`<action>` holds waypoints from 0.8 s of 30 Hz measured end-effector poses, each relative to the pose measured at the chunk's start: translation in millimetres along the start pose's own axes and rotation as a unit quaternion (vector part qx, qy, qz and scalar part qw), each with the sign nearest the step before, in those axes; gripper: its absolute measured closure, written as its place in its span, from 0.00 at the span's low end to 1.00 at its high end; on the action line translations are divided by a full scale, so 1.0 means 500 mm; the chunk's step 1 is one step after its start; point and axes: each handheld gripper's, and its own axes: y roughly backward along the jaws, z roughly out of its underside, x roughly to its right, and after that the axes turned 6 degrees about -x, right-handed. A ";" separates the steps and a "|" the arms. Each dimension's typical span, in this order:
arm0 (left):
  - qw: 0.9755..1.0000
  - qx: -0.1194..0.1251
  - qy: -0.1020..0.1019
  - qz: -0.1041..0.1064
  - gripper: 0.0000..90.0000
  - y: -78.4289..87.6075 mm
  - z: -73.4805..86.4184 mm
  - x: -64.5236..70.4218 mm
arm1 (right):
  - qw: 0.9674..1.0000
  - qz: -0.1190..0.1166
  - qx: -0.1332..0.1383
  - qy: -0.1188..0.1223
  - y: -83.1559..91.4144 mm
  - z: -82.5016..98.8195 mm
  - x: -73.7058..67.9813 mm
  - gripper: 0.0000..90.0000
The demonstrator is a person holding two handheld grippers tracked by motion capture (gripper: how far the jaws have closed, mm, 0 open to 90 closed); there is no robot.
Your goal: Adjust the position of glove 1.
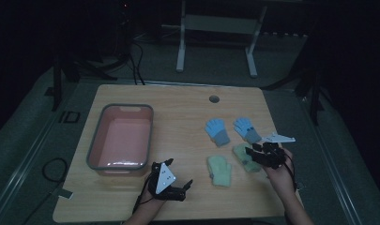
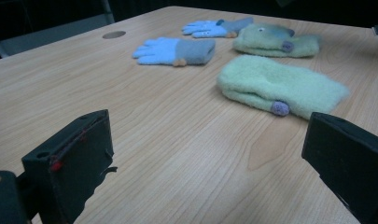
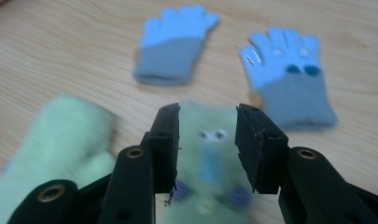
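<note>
The right gripper (image 1: 254,153) hovers over the green mitten with eyes (image 3: 207,154), which lies on the worktop (image 1: 178,112) at the near right, its long axis running near to far and its face end pointing far. The jaws stand narrowly apart with the mitten showing between them; whether the pads press it cannot be told. A plain green mitten (image 1: 219,170) lies just left. The left gripper (image 1: 178,180) rests near the pink basin (image 1: 98,154), jaws wide and holding nothing.
</note>
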 end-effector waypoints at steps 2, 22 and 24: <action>1.000 0.000 0.000 0.000 0.03 0.000 0.000 0.000 | 1.000 -0.004 -0.002 0.003 -0.005 0.005 0.007 0.67; 1.000 0.001 0.000 -0.003 0.03 0.001 0.000 0.001 | 0.999 0.021 -0.007 0.032 -0.083 0.059 -0.002 0.91; 1.000 0.001 0.000 -0.004 0.03 0.001 0.000 0.001 | 0.999 0.038 -0.008 0.031 -0.084 0.058 -0.012 0.93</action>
